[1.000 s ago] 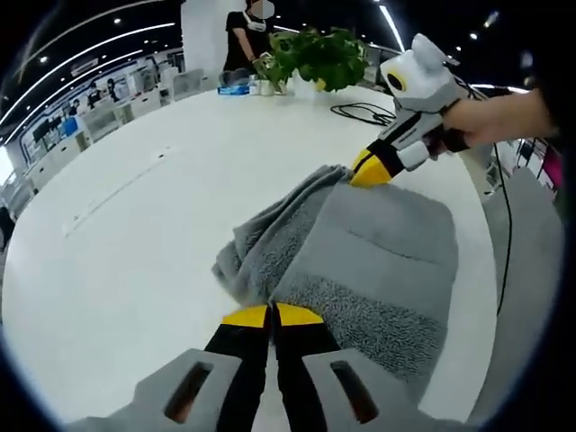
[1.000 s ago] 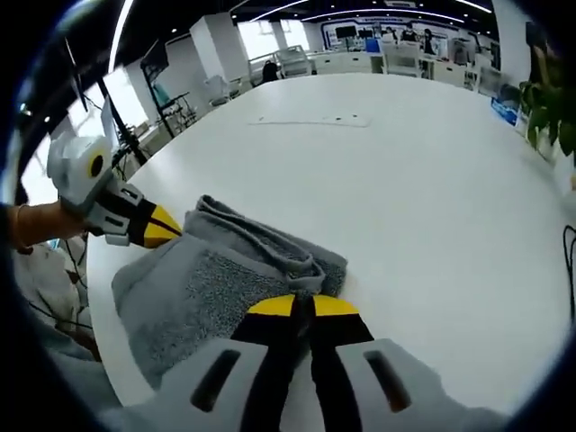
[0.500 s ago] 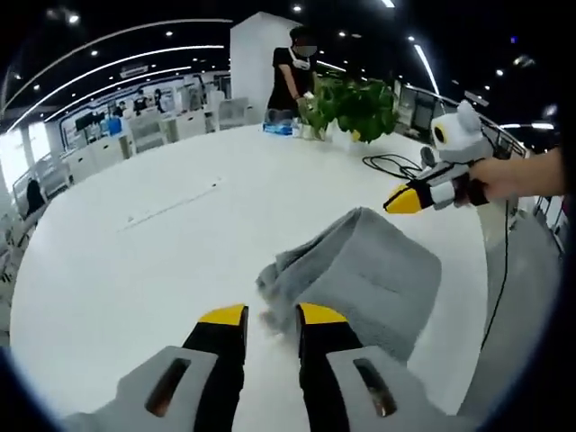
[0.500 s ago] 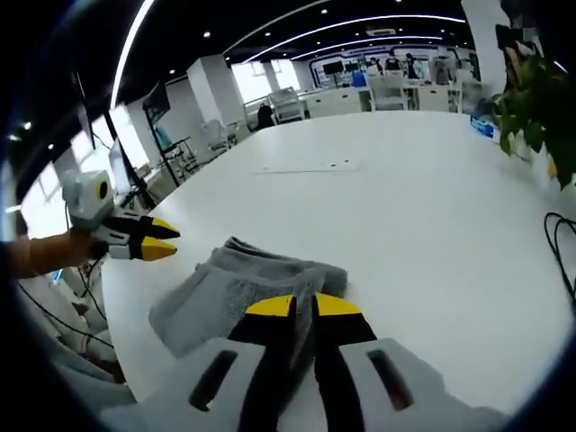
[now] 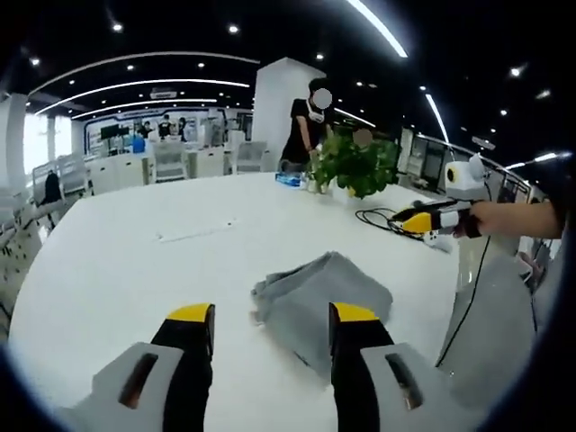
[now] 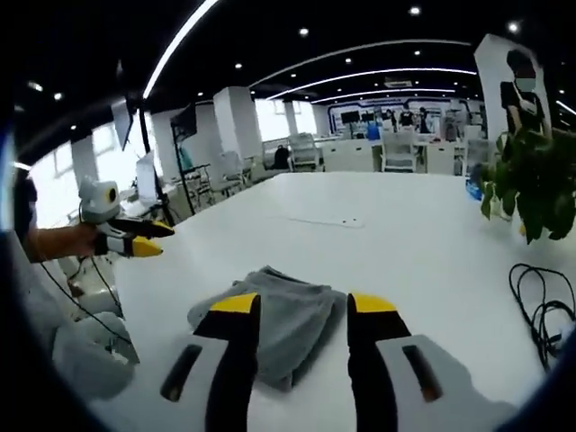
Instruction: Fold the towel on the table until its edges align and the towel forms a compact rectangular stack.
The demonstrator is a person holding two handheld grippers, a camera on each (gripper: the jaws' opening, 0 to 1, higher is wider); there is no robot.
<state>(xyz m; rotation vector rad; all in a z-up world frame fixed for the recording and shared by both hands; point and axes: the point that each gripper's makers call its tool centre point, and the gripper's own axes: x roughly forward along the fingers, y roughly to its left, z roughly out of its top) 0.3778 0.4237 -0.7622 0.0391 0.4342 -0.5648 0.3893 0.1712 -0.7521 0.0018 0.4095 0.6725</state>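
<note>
Lying folded on the white table (image 5: 108, 270), the grey towel (image 5: 322, 301) sat nearer than the potted plant (image 5: 355, 166); soft and limp, probably best pinched at corners; left gripper (image 5: 270, 315) and right gripper (image 6: 294, 304) had jaws apart, empty.

Looking like a large open-plan office or showroom: sitting at a broad white table (image 5: 135, 270) under a dark ceiling with curving light strips (image 6: 378, 76). Showing rows of white desks and chairs (image 6: 405, 153), wall screens (image 6: 360, 115), a potted plant (image 5: 355, 166), a black cable (image 6: 540, 310) and a person (image 5: 301, 130) standing beyond.
</note>
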